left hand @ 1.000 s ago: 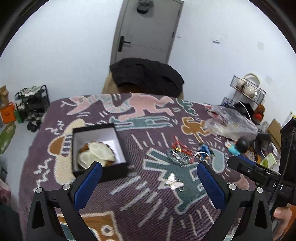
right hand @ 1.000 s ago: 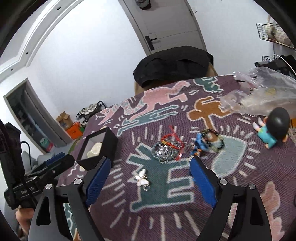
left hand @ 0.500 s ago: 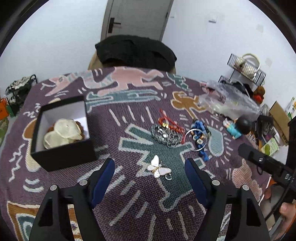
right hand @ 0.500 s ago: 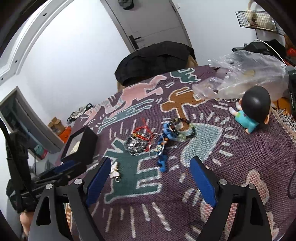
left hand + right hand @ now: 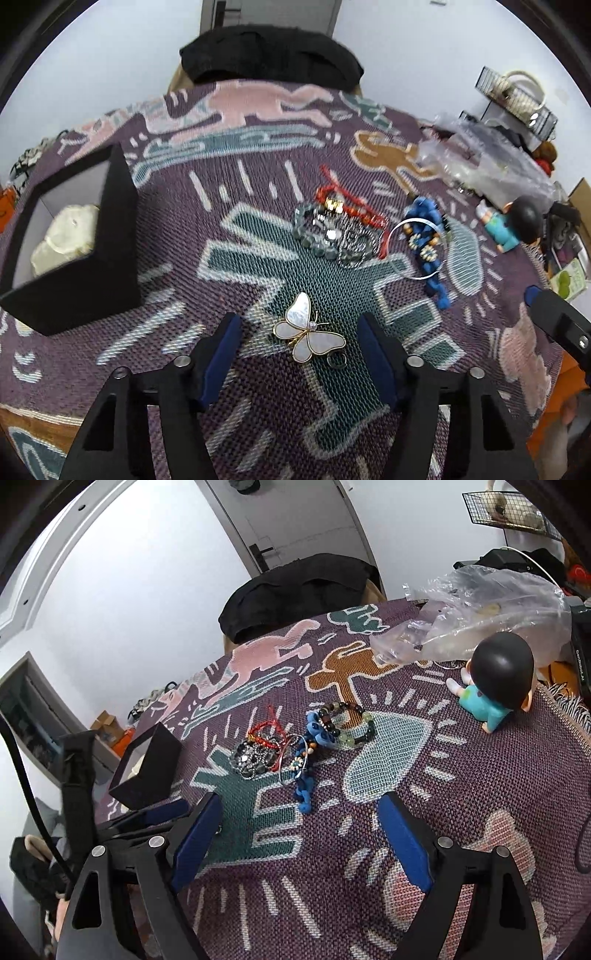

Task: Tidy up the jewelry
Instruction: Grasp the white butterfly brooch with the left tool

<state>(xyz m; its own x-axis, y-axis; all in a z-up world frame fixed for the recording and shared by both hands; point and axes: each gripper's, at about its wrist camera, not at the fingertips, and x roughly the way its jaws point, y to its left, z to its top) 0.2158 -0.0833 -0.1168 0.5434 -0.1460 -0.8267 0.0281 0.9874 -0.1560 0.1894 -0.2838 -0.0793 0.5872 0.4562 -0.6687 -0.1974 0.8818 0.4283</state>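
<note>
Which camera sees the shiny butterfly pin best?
The left wrist view: the butterfly pin lies whole and close between the closing left gripper, untouched. The right wrist view doesn't show it; the gripper fingers there cover that spot.

Even, diffuse indoor light, bright on the white walls, no hard shadows. Heavy fisheye bend with black vignette corners in both views. Left wrist view motion-smeared at the jewelry pile point(image 5: 343, 229); butterfly brooch point(image 5: 308, 332) sharp. Right wrist view crisp.
</note>
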